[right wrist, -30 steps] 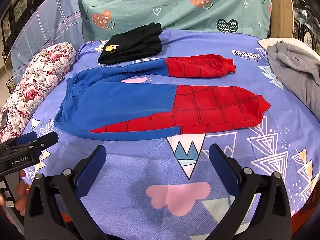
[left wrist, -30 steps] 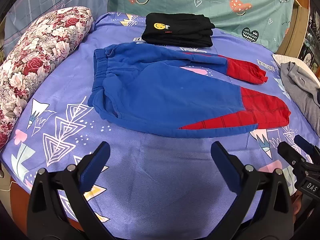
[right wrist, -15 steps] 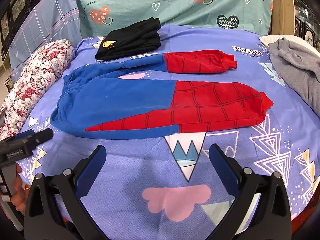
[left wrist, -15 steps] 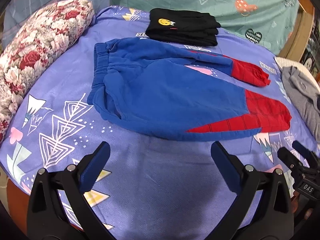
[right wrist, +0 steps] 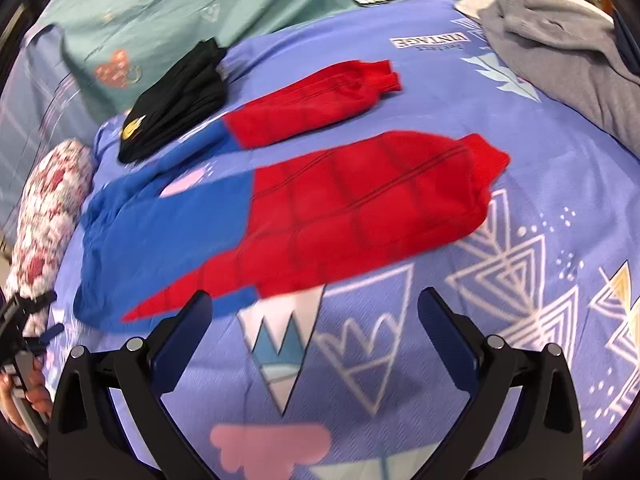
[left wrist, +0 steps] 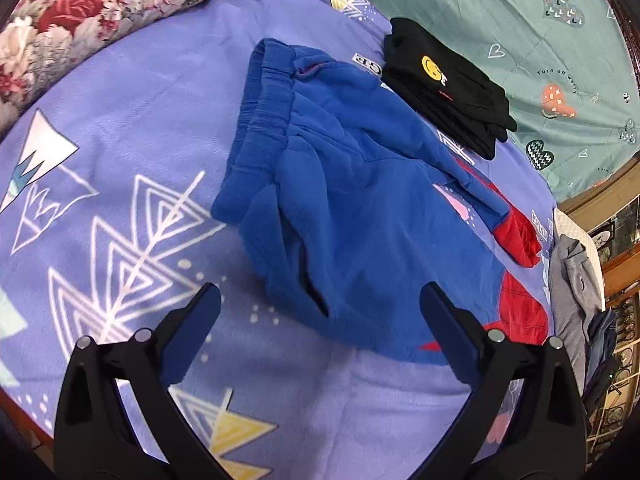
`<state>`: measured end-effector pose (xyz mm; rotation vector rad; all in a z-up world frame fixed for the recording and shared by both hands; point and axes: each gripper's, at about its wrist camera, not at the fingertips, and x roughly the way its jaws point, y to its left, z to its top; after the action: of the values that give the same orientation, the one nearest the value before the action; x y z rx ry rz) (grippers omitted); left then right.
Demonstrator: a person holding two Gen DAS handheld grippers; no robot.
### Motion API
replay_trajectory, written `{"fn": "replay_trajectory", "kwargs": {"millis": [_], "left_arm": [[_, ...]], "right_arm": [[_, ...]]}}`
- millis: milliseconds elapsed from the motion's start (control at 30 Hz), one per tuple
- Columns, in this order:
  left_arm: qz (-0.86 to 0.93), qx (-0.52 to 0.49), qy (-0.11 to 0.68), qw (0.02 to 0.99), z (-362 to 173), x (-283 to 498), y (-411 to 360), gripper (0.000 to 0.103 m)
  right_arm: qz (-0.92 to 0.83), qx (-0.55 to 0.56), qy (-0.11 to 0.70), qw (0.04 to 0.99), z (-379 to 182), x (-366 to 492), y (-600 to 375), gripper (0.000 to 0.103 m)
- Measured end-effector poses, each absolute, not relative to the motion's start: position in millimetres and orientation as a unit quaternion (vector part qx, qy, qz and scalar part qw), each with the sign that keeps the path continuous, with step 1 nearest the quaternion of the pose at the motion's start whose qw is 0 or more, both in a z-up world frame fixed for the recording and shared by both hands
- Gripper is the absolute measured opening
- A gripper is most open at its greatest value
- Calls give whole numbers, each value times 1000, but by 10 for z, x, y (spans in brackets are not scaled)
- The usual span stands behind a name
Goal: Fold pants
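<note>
Blue and red pants (left wrist: 360, 208) lie spread flat on the purple patterned bed sheet (left wrist: 132, 120), waistband to the left and red legs to the right. My left gripper (left wrist: 320, 320) is open and empty, just short of the blue hip edge near the waistband. In the right wrist view the pants (right wrist: 320, 216) show their red legs apart. My right gripper (right wrist: 314, 320) is open and empty, just in front of the near leg's lower edge. The left gripper (right wrist: 20, 320) shows at the far left of that view.
A folded black garment (left wrist: 444, 84) with a yellow smiley lies beyond the pants. A floral bolster (left wrist: 80, 12) lies along the left side. A grey garment (right wrist: 560, 52) lies at the right. A teal sheet (left wrist: 520, 20) covers the headboard side.
Both grippers have moved forward and closer to the pants. The left one has swung toward the waistband, the right one toward the near red leg. The pants have not moved.
</note>
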<state>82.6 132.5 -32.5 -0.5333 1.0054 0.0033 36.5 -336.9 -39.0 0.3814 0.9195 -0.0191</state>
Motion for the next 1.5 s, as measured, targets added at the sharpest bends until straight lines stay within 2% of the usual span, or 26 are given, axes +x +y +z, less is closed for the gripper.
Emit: {"fn": "replay_trajectory", "kwargs": {"millis": [200,333,367,400,433,500,700,867,967,1100,1133,1167,1200,1233,1300,1500], "left_arm": [[-14,-302,511,805,-590,1136,1381,92],[-24,-320,532,784,-770,1255,1367,77],[-22,-325,529,784,-793,1271,1373,76],[-26,-334,524,783,-804,1287,1383,63],[-35,-345,525,777,-823,1303,1376,34],[-51,-375,536,754,-939,1356,1387,10],[-55,-353,524,773,-869,1406,1317,7],[-63,-360,523,770,-877,1472,1310,7],[-65,-363,521,770,-888,1472,1330,7],[-64,-366,518,771,-868,1496,1349,7],[-63,-367,516,772,-851,1502,1359,7],[-62,-366,513,774,-822,1510,1371,7],[-59,-365,509,777,-787,1509,1389,7],[-56,-363,504,782,-743,1505,1410,7],[-59,-360,484,796,-588,1475,1476,6],[-47,-328,432,839,-74,1219,1712,6]], "right_arm": [[-17,186,440,878,-325,555,-3436,102],[-18,181,440,879,-320,650,-3442,102],[-19,180,441,879,-322,670,-3454,102],[-23,178,442,879,-325,689,-3477,102],[-26,178,443,878,-327,702,-3506,102],[-38,183,443,877,-331,713,-3604,102],[-128,217,436,864,-369,691,-4184,102],[-121,265,446,846,-510,786,-4506,102],[-102,302,459,829,-626,865,-4571,95],[-78,325,472,815,-734,963,-4550,70],[-77,328,471,815,-756,1000,-4550,67],[-82,324,465,820,-752,1026,-4563,54],[-82,324,463,821,-755,1060,-4572,30],[-71,342,462,815,-770,1087,-4605,18],[-48,360,442,820,-660,1068,-4628,15],[20,290,400,869,-38,768,-4390,15]]}}
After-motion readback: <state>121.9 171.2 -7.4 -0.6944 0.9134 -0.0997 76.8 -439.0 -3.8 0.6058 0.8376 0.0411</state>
